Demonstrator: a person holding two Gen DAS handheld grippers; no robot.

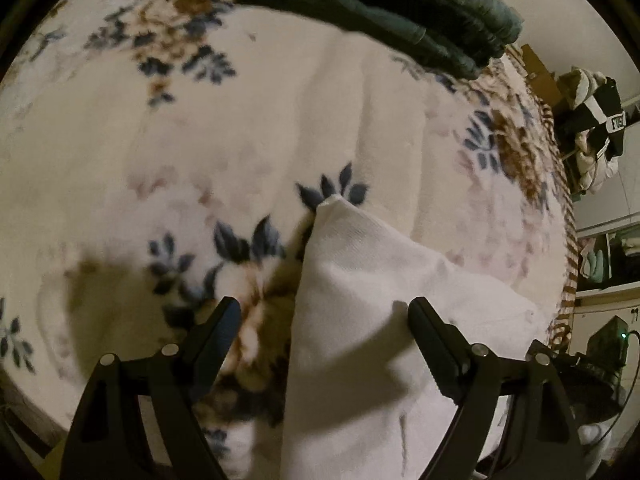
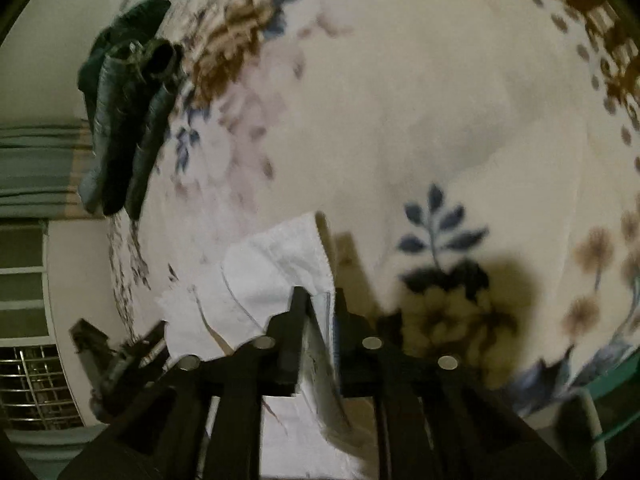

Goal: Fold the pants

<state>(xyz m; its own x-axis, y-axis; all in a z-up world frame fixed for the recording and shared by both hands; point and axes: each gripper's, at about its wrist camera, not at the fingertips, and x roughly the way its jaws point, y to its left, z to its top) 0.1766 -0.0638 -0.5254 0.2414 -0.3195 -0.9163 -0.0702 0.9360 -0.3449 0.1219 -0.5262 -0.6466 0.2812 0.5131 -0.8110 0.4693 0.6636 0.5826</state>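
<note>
Left gripper [image 1: 322,310]: jaws spread wide, gripping nothing, white pants [image 1: 372,320] lying between its fingers.
Right gripper [image 2: 318,300]: clamped tight on a pants [image 2: 260,280] edge.
Pants: bunched on the floral blanket [image 1: 200,140], near side.
Far end: dark green bedding [image 1: 400,12], well apart.

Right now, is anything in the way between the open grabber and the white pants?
No, nothing visible. The left gripper is open with the white pants directly between its fingers. The right gripper is shut on them.

A floral blanket [image 1: 168,128] carries white pants [image 1: 360,300] and folded dark-green clothes [image 1: 400,12].
</note>
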